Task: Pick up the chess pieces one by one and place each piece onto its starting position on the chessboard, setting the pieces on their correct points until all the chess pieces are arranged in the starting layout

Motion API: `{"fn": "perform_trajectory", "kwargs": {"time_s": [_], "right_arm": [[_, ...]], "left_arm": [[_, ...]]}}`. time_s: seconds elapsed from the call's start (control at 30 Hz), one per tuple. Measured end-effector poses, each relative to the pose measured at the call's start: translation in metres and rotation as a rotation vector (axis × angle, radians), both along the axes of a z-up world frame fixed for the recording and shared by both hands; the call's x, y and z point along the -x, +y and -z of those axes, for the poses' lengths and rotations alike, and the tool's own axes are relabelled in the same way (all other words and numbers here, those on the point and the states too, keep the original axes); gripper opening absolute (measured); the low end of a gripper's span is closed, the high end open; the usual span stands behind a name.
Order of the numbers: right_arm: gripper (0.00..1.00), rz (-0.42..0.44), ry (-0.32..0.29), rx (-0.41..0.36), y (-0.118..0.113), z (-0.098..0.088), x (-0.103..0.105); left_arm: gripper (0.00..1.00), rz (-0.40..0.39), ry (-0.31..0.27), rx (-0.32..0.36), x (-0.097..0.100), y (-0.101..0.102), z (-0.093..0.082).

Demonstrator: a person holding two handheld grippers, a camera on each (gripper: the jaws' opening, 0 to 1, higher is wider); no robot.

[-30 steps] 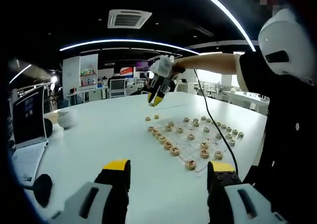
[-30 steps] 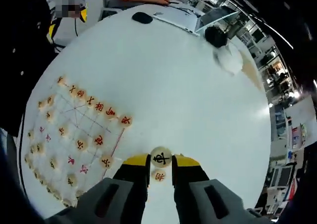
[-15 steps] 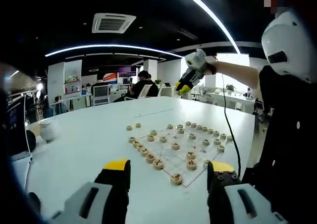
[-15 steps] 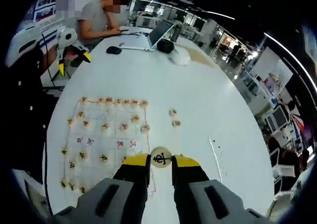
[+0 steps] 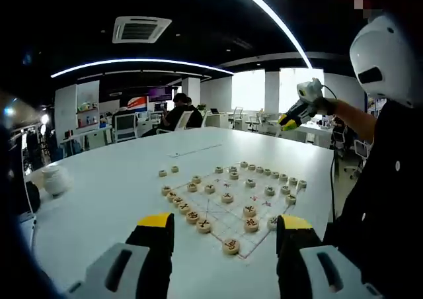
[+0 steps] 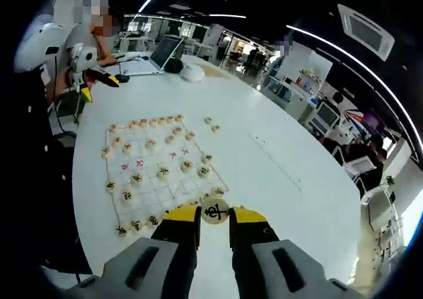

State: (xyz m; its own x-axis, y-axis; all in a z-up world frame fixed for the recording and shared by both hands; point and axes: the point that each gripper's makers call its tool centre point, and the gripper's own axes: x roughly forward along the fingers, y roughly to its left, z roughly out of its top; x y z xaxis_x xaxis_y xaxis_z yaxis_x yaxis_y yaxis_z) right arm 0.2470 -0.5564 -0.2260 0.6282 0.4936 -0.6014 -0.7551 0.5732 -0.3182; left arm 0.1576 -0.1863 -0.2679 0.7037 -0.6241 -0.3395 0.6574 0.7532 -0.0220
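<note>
The chessboard (image 5: 221, 213) lies on the white table, with round wooden pieces in rows on it. My left gripper (image 5: 225, 221) is open and holds nothing, low at the board's near side. In the right gripper view, my right gripper (image 6: 215, 215) is shut on a round piece with a black character (image 6: 215, 212), held in the air above one edge of the chessboard (image 6: 151, 193). The right gripper (image 5: 297, 110) also appears high at the right in the left gripper view. Two loose pieces (image 5: 168, 172) (image 6: 211, 124) lie just off the board.
A white cup (image 5: 53, 178) stands at the table's far left. A laptop (image 6: 155, 55) and a white object (image 6: 193, 73) sit at the table's far end. The left gripper (image 6: 92, 79) is beside the board. A person in black (image 5: 386, 200) stands close on the right.
My right gripper has carried the black-character piece up and across from beside the two loose pieces to another side of the board. The left gripper stays open; its view has turned.
</note>
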Motion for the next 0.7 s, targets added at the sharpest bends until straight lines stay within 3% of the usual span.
{"fn": "perform_trajectory", "kwargs": {"time_s": [0.1,0.27,0.37,0.5,0.7], "right_arm": [[0.19,0.043,0.0,-0.017,-0.013,0.003,0.01],[0.19,0.12,0.036,-0.07,-0.018,0.005,0.004],[0.19,0.117,0.112,-0.124,-0.003,0.008,-0.006],[0.19,0.096,0.198,-0.115,0.019,0.013,-0.025],[0.19,0.09,0.276,-0.076,0.048,0.02,-0.062]], "left_arm": [[0.63,0.0,0.004,-0.004,0.0,0.0,-0.001],[0.63,-0.002,0.006,-0.008,-0.001,0.0,0.0],[0.63,0.004,0.007,-0.005,0.0,-0.002,0.0],[0.63,0.011,0.008,-0.001,0.003,-0.005,0.001],[0.63,0.014,0.022,0.006,0.007,-0.007,0.004]]}}
